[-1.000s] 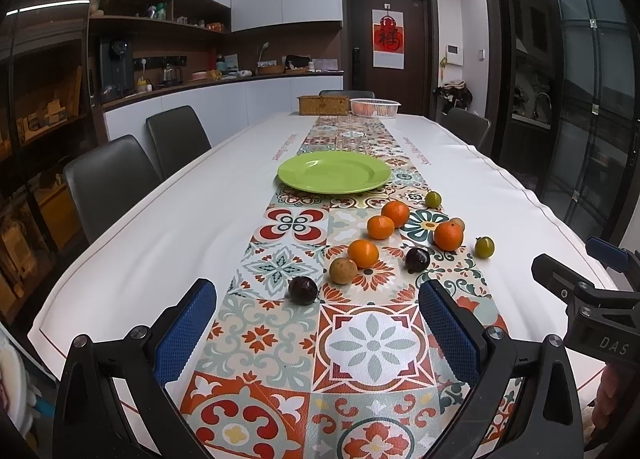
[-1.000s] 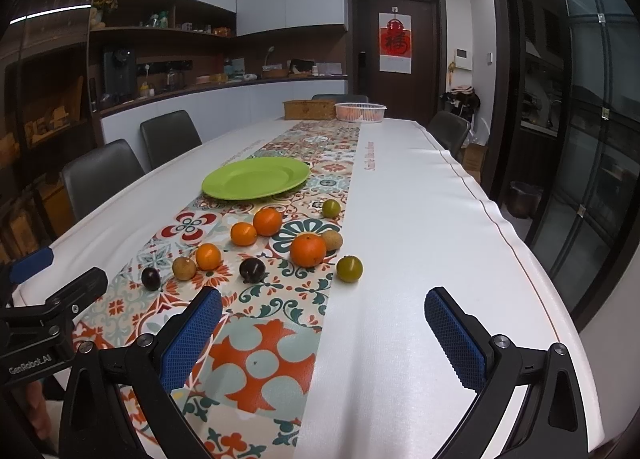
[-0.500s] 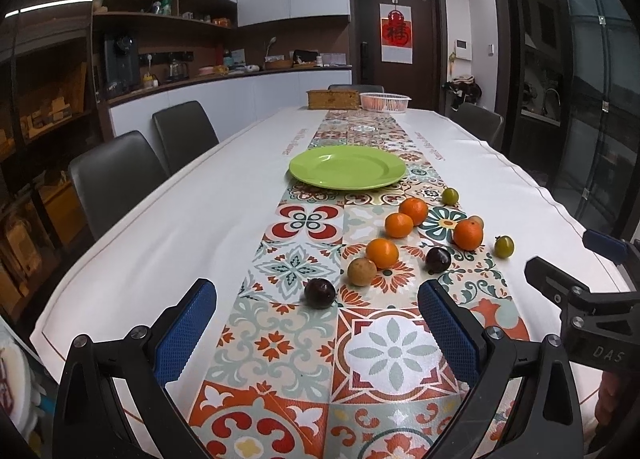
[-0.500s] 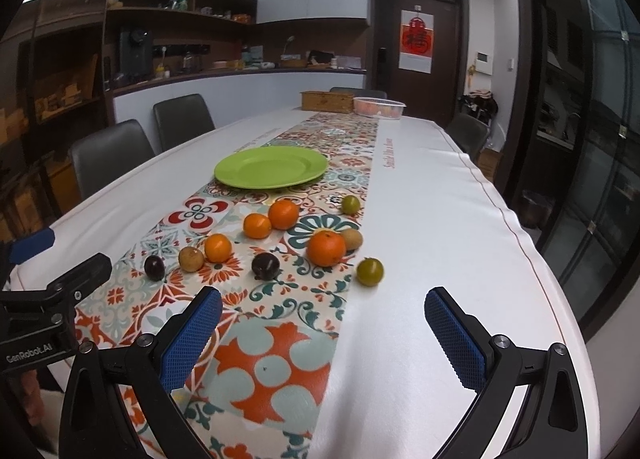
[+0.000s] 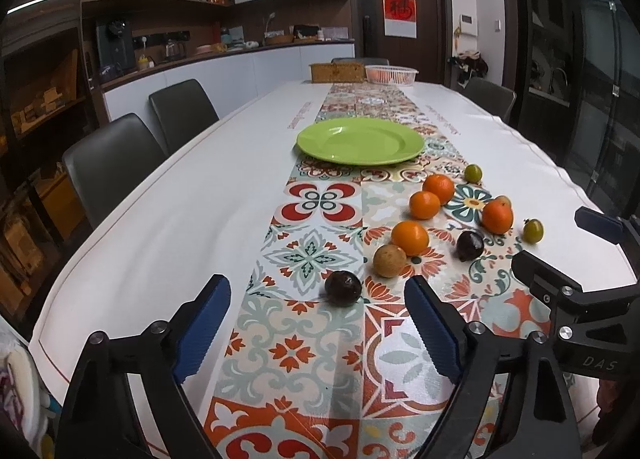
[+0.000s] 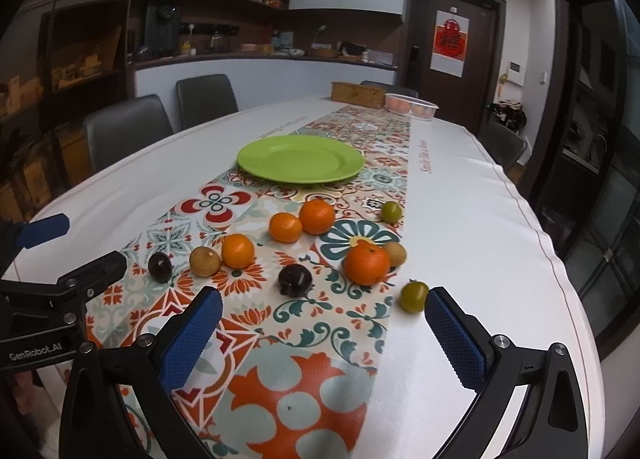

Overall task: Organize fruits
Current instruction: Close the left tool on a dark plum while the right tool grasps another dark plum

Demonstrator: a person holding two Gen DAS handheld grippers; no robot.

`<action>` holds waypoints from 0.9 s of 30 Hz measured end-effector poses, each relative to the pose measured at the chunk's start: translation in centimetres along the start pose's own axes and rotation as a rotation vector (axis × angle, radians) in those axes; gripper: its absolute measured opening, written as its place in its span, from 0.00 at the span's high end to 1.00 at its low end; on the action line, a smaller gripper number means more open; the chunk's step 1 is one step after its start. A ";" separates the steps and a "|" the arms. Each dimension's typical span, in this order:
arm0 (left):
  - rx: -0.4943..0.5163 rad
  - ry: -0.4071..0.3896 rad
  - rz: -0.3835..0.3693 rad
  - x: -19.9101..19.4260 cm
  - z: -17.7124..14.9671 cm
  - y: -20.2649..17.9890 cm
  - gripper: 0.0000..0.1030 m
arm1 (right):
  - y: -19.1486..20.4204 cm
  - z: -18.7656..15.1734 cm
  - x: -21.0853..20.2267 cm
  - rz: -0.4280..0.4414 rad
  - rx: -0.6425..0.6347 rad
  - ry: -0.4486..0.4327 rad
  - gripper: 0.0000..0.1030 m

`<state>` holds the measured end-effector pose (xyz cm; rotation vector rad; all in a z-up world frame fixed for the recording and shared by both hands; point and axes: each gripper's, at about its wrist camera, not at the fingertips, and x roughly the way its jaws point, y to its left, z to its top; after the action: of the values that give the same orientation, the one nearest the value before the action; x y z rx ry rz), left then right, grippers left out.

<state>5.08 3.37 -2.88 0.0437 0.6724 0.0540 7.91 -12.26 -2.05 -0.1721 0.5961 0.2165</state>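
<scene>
White bench [image 5: 208, 195] with a tiled runner [image 5: 312, 339] carries everything. Nothing is sorted yet: the green plate [image 5: 360, 141] at 12 o'clock is bare, and all the fruit [image 5: 410, 237] lies loose on the runner at 2 o'clock. A far basket [image 5: 391, 74] holds something orange. The left claw [image 5: 318, 329] is closing on nothing; the right claw [image 6: 322, 333] stands apart, empty.

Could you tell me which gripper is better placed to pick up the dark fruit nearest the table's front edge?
The left gripper: its closing jaws line up with that dark fruit just ahead. The right gripper faces the other dark fruit and a green fruit instead.
</scene>
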 end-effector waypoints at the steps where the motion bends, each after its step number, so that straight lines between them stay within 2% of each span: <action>1: 0.002 0.009 -0.002 0.3 0.1 -0.1 0.17 | 0.0 0.1 0.3 0.003 -0.005 0.007 0.01; 12: 0.012 0.106 -0.063 3.6 -0.3 0.0 0.29 | 1.1 0.1 3.9 0.031 -0.040 0.076 0.05; 27: 0.030 0.202 -0.109 6.8 0.2 -0.3 0.44 | 1.4 0.8 7.9 0.100 -0.024 0.197 0.30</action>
<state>10.53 3.46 -6.98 0.0306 0.8764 -0.0578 14.34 -9.53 -6.08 -0.1881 0.7988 0.3053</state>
